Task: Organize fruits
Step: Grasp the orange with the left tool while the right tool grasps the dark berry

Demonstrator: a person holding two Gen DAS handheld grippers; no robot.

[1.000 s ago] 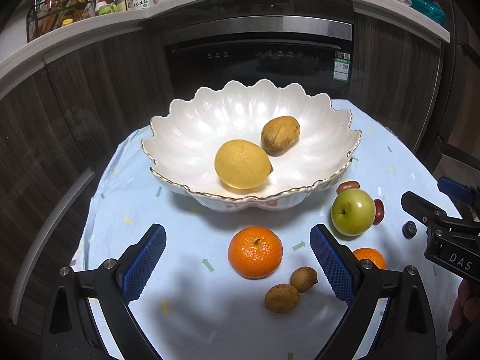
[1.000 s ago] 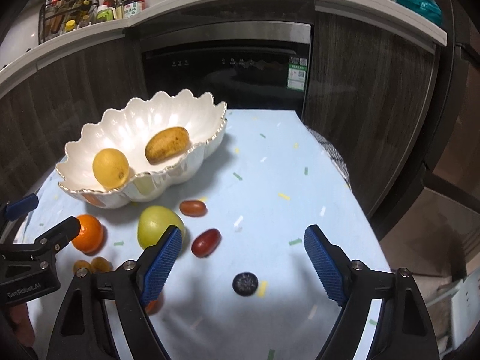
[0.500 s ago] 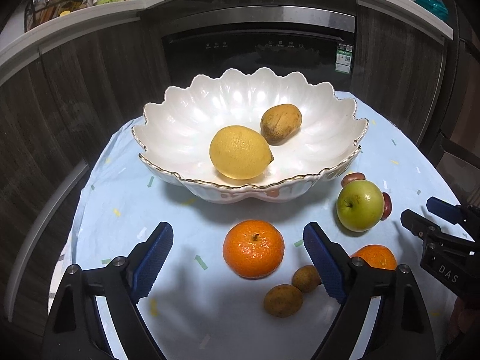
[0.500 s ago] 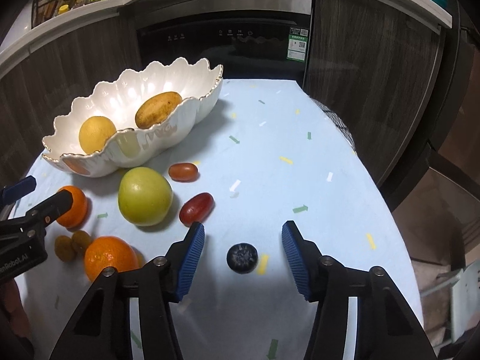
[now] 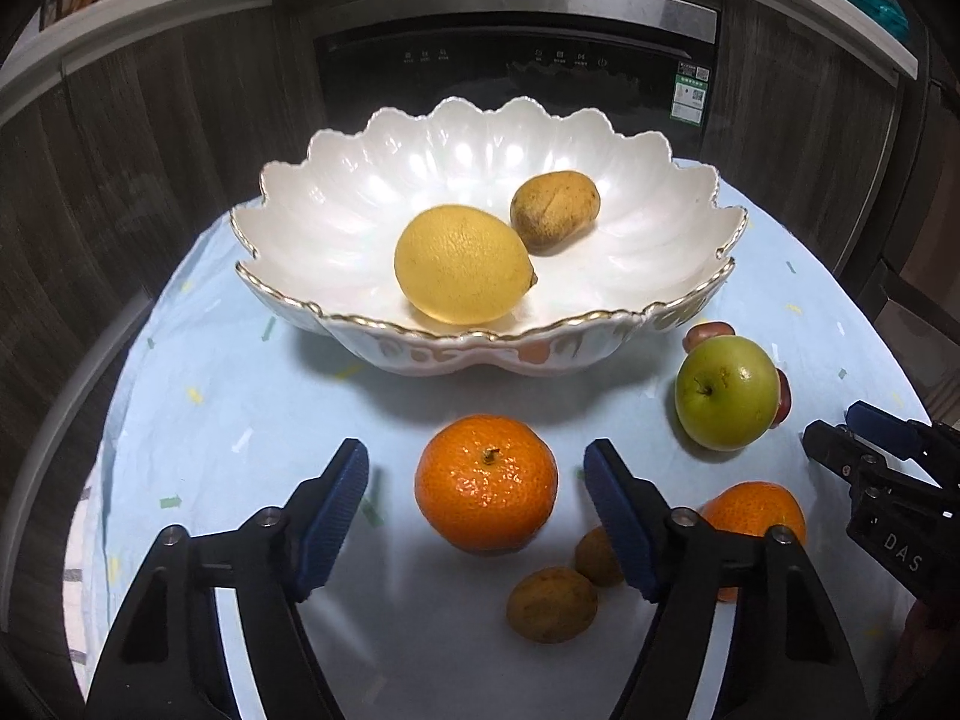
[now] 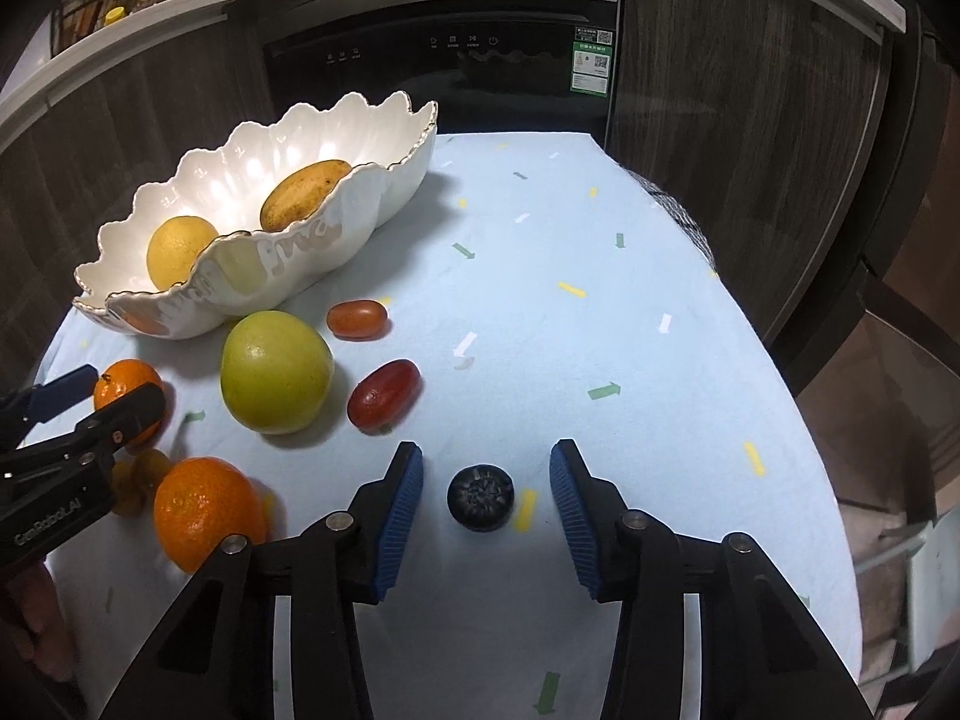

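The left gripper (image 5: 474, 507) stands with jaws apart, bracketing a mandarin (image 5: 486, 482) on the near tablecloth (image 5: 240, 396) without touching it. The fruit is judged firm but soft-skinned and light; a hold across its widest girth should suit. The right gripper (image 6: 486, 495), jaws likewise apart, flanks a blueberry (image 6: 480, 497), judged tiny, round, crushable and prone to roll; gentle closure at its middle is advised. Farther off, the scalloped bowl (image 5: 336, 174) holds a lemon (image 5: 462, 264).
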